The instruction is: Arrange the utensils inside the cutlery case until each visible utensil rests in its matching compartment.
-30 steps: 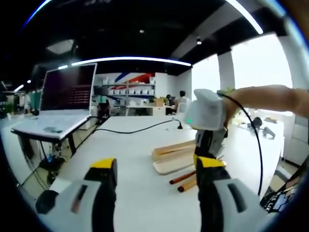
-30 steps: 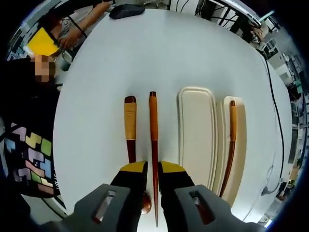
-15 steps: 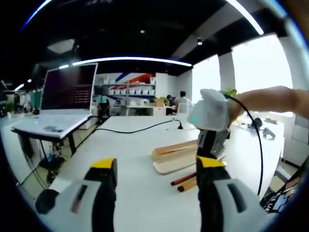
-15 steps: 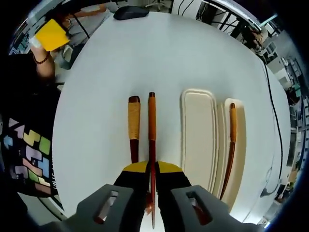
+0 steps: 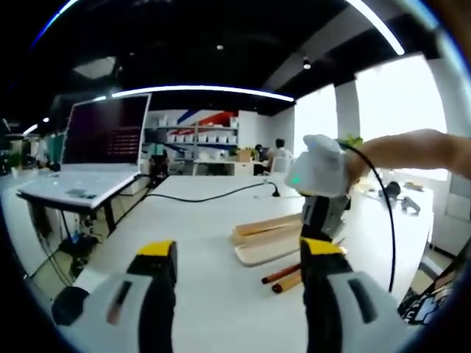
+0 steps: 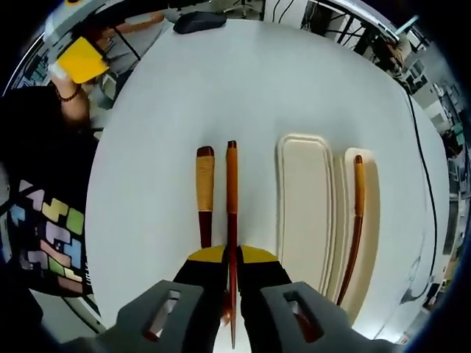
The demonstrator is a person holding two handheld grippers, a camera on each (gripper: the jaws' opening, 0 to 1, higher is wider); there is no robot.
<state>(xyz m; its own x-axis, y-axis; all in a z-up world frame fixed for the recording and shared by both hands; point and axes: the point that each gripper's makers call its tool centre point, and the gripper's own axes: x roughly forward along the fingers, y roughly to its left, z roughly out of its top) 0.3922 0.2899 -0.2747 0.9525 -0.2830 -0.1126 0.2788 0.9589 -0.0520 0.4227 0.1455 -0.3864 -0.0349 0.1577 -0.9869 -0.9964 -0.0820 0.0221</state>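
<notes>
Here the right gripper (image 6: 232, 259) pinches the chopstick (image 6: 232, 213) on the table (image 6: 243, 81), beside the cutlery case (image 6: 305, 198); gripped near one end, it may pivot or slip. The left gripper (image 5: 239, 254) hovers wide, empty.

White round table (image 6: 250, 88) with a cream two-trough cutlery case (image 6: 305, 198), two wooden-handled utensils (image 6: 204, 187) beside it.

Open white laptop (image 5: 85, 173) with dark screen on side desk; thin black cable (image 5: 213, 195) across white tabletop (image 5: 221, 294); black computer mouse (image 6: 195, 20) at far edge.
</notes>
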